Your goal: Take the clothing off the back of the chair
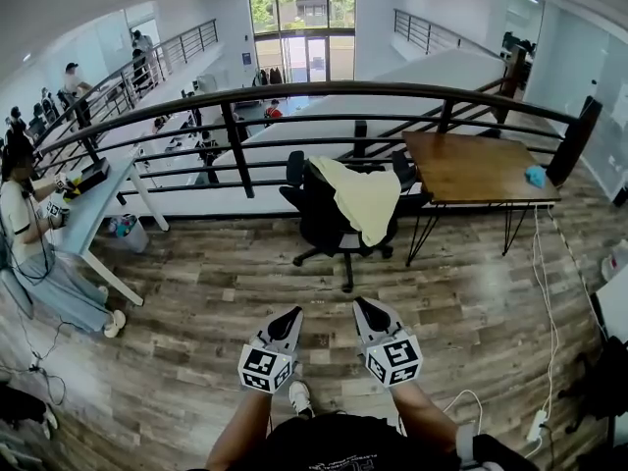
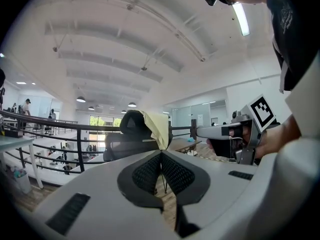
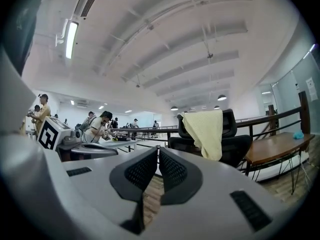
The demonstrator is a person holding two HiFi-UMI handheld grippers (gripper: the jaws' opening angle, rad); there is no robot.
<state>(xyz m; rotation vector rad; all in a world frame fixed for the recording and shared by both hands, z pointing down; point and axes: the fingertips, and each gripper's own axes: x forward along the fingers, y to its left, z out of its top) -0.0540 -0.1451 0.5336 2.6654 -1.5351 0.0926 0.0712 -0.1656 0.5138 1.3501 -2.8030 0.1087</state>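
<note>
A pale yellow piece of clothing [image 1: 365, 199] hangs over the back of a black office chair [image 1: 329, 226] that stands in front of the railing. The same clothing [image 2: 157, 126] shows ahead in the left gripper view and, as clothing [image 3: 208, 132], right of centre in the right gripper view. My left gripper [image 1: 291, 317] and right gripper [image 1: 366, 309] are held side by side low in the head view, well short of the chair. Both point level at it, jaws shut and empty. The right gripper [image 2: 220, 132] also shows in the left gripper view.
A wooden table [image 1: 476, 168] stands right of the chair with a small blue thing [image 1: 535, 176] on it. A black railing [image 1: 294, 96] runs behind. A white desk [image 1: 93, 204] with a seated person [image 1: 25, 234] is at the left. White cables [image 1: 545, 292] trail over the wooden floor at the right.
</note>
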